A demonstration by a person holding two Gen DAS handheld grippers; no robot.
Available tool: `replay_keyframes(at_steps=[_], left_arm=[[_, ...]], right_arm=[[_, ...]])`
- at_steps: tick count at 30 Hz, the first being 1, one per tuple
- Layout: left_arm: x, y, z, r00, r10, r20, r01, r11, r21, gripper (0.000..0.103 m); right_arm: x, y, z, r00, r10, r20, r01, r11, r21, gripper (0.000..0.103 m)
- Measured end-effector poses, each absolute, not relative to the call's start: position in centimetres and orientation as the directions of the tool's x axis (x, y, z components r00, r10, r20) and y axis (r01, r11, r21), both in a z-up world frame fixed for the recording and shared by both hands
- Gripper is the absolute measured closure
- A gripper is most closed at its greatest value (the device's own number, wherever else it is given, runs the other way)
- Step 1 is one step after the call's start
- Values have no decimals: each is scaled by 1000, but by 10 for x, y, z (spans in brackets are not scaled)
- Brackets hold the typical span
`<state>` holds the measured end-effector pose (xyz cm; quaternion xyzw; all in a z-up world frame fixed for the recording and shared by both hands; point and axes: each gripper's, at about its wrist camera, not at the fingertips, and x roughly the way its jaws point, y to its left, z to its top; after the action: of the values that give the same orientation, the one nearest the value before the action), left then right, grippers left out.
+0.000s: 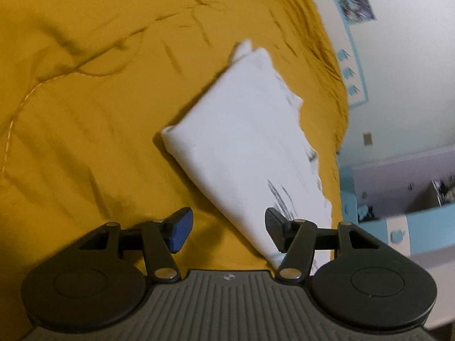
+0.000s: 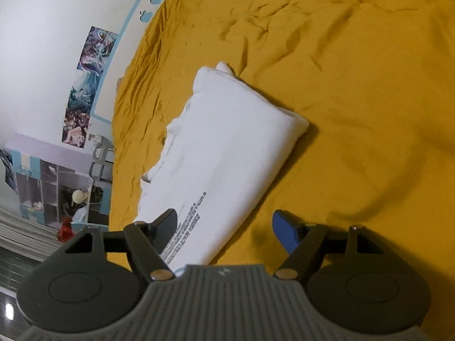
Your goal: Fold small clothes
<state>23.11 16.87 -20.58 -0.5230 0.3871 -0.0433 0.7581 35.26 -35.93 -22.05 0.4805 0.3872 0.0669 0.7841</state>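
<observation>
While both my grippers hung above the bed, the folded white garment (image 1: 244, 142) lay flat on the yellow bedspread (image 1: 85, 113), a long narrow bundle running away from me on a slant. My left gripper (image 1: 229, 231) had its jaws standing apart with nothing between the pads; the near end of the garment showed through the gap, lying lower on the sheet and not pinched. My right gripper (image 2: 224, 231) stood wide as well, its dark finger (image 2: 166, 227) over the printed near end of the garment (image 2: 227, 147), its blue pad (image 2: 284, 234) over bare sheet, neither pressing on cloth.

One long side of the bundle was a clean, rounded fold; the other, facing the wall, was ragged, with loose layers stepping out unevenly. The far end tapered to a small rumpled corner. Black lettering ran along the near part.

On the clean-fold side the bedspread (image 2: 355, 99) stretched wide and wrinkled, with plenty of open sheet. On the ragged side only a narrow strip of yellow remained before the bed's edge, beyond which were the white wall (image 1: 412, 71), its posters (image 2: 88, 85) and a blue shelf unit (image 2: 57, 187).
</observation>
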Motion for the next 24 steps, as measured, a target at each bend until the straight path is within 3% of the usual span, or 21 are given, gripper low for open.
replay_keyframes(at_steps=[7, 10, 12, 13, 15, 16, 17, 18, 20, 24], left_arm=[[264, 171, -219, 725, -450, -522, -368, 388, -845, 39], [279, 170, -223, 745, -444, -498, -367, 349, -862, 52], [287, 168, -229, 752, -451, -481, -362, 327, -873, 83], [287, 169, -232, 752, -457, -476, -366, 312, -877, 89], [287, 169, -235, 757, -447, -477, -380, 292, -878, 90], [287, 167, -233, 758, -439, -482, -378, 306, -874, 90], [286, 166, -230, 759, -432, -487, -375, 321, -870, 90], [286, 165, -227, 759, -428, -491, -372, 334, -866, 91], [287, 167, -223, 763, -433, -479, -359, 333, -872, 91], [286, 171, -203, 779, -447, -439, -313, 329, -891, 92]], right_arm=[[384, -354, -232, 736, 417, -533, 300, 504, 810, 33], [400, -354, -240, 750, 409, -519, 322, 459, 828, 32], [408, -351, -242, 755, 398, -521, 326, 463, 825, 32], [411, -350, -242, 759, 390, -521, 325, 467, 822, 34], [414, -348, -241, 763, 370, -530, 334, 476, 814, 41], [415, -347, -240, 760, 364, -538, 338, 485, 806, 53], [414, -348, -241, 755, 359, -548, 341, 499, 797, 76], [414, -349, -241, 749, 354, -560, 350, 506, 789, 85], [413, -354, -242, 751, 362, -552, 348, 494, 797, 92], [409, -356, -221, 768, 383, -514, 287, 511, 810, 94]])
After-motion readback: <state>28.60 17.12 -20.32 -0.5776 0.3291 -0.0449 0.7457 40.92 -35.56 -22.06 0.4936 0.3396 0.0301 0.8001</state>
